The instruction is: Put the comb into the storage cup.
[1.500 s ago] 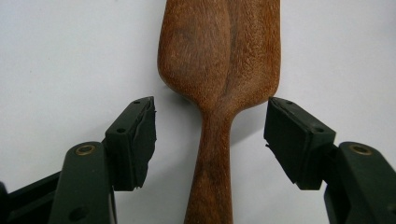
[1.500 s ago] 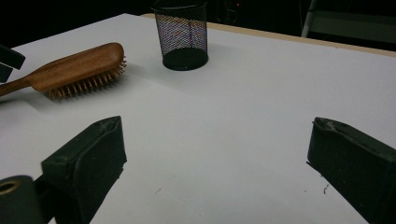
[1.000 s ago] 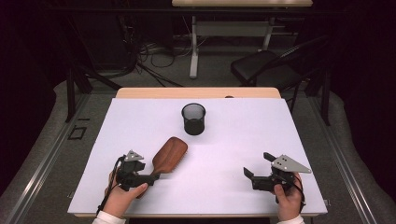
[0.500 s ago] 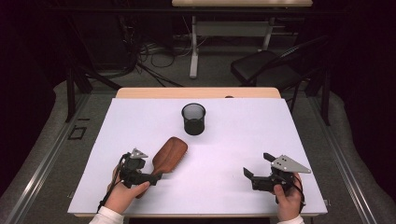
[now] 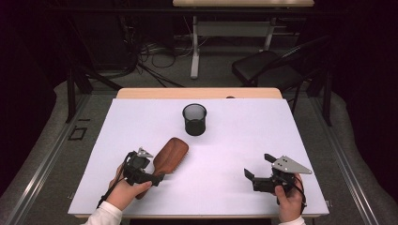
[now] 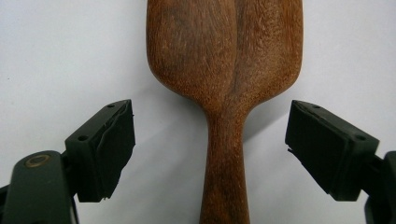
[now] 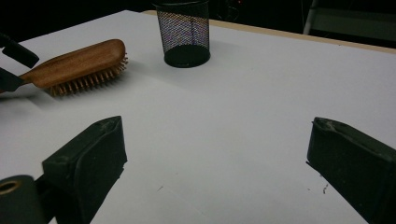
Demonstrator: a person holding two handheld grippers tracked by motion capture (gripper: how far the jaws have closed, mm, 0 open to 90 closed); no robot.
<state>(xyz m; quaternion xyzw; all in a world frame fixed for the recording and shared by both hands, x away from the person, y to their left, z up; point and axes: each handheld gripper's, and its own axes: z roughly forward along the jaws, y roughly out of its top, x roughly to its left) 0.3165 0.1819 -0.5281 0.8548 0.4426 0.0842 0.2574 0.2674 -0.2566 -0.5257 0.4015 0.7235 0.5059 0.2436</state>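
A brown wooden hairbrush [image 5: 171, 152] lies bristles down on the white table [image 5: 244, 136], left of centre, its handle pointing at the near left corner. My left gripper [image 5: 154, 166] sits at that handle. In the left gripper view the handle [image 6: 224, 158] runs up between the two pads [image 6: 105, 149], with a gap on each side. The jaws have just been opening, so the gripper [image 6: 210, 112] stands open around the handle. My right gripper [image 5: 257, 165] rests open at the near right, and bare table shows between its jaws [image 7: 217, 126].
A black mesh pen cup [image 5: 194, 119] stands upright behind the brush, near the table's middle back; the right gripper view shows the cup [image 7: 183, 32] beyond the brush [image 7: 77, 60]. A dark chair [image 5: 263, 65] and cables lie on the floor past the far edge.
My left gripper has edged slightly forward along the brush handle. The brush, the cup and the right gripper have kept still.
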